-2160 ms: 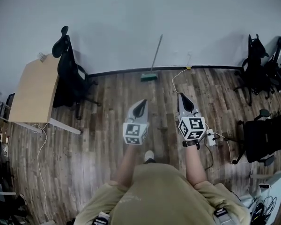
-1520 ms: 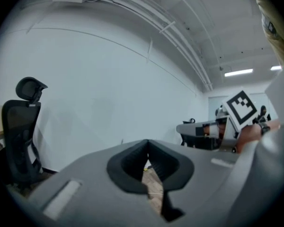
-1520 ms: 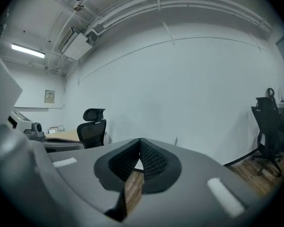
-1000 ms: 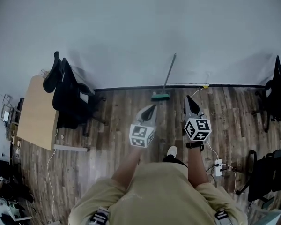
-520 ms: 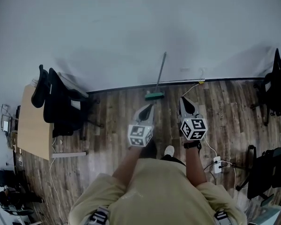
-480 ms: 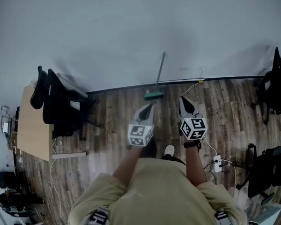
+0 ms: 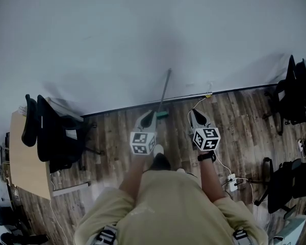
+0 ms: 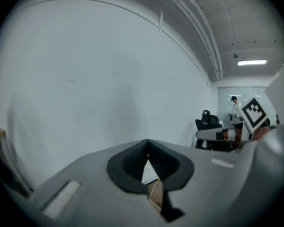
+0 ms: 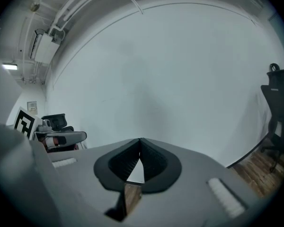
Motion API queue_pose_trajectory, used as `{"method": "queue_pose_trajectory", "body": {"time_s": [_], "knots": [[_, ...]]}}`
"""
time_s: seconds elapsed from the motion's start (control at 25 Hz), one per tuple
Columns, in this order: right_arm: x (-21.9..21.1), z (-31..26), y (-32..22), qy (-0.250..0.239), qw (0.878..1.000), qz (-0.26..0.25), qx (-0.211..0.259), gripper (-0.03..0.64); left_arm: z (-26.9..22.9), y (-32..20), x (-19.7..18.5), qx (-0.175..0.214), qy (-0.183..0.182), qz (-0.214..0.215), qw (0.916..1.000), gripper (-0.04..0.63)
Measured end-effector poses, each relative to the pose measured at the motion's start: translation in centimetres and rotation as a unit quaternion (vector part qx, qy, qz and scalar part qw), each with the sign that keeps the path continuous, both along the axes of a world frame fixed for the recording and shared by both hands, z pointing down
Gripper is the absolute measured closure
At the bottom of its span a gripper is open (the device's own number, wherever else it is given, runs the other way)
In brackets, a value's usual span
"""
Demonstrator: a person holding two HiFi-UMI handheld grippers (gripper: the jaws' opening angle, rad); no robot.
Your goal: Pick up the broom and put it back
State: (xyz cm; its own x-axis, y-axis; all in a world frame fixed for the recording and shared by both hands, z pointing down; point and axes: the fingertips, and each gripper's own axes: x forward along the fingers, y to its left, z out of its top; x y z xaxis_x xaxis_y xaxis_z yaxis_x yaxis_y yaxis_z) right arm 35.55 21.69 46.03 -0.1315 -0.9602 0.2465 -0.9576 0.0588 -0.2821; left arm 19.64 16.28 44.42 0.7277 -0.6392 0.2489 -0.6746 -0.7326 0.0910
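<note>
A broom stands against the white wall in the head view, its grey handle leaning up the wall and its green head on the wood floor. My left gripper is shut and empty, its tip just left of the green head. The right gripper is shut too and holds nothing, a short way right of the broom. In the left gripper view the left gripper faces bare wall, and the right gripper does the same in the right gripper view. Neither gripper view shows the broom.
Black office chairs and a wooden desk stand at the left. More black chairs stand at the right. A power strip with a white cable lies on the floor right of my feet. A black baseboard runs along the wall.
The person has walked closer to the wall. Both grippers have moved forward and a little down, and the broom head now lies right beside the left gripper's tip. Both stay shut.
</note>
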Motion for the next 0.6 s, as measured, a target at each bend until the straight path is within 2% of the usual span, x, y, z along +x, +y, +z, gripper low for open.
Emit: {"method": "queue_pose_trajectory", "body": {"time_s": [0.16, 0.36, 0.44, 0.6], "knots": [[-0.1, 1.0, -6.1, 0.015, 1.0, 0.003, -0.018, 0.612, 1.5, -5.4, -0.7, 0.0, -0.002, 0.015, 0.9999, 0.595], [-1.0, 4.6, -12.4, -0.021, 0.998, 0.03, -0.057, 0.612, 3.5, -11.5, -2.8, -0.037, 0.051, 0.026, 0.9977, 0.595], [-1.6, 6.3, -13.4, -0.025, 0.996, 0.025, -0.077, 0.612, 4.9, -13.6, -3.1, -0.039, 0.04, 0.031, 0.998, 0.595], [-2.7, 10.0, -14.6, -0.007, 0.993, -0.016, -0.118, 0.612, 9.1, -16.6, -2.8, -0.042, -0.002, 0.026, 0.9988, 0.595]]}}
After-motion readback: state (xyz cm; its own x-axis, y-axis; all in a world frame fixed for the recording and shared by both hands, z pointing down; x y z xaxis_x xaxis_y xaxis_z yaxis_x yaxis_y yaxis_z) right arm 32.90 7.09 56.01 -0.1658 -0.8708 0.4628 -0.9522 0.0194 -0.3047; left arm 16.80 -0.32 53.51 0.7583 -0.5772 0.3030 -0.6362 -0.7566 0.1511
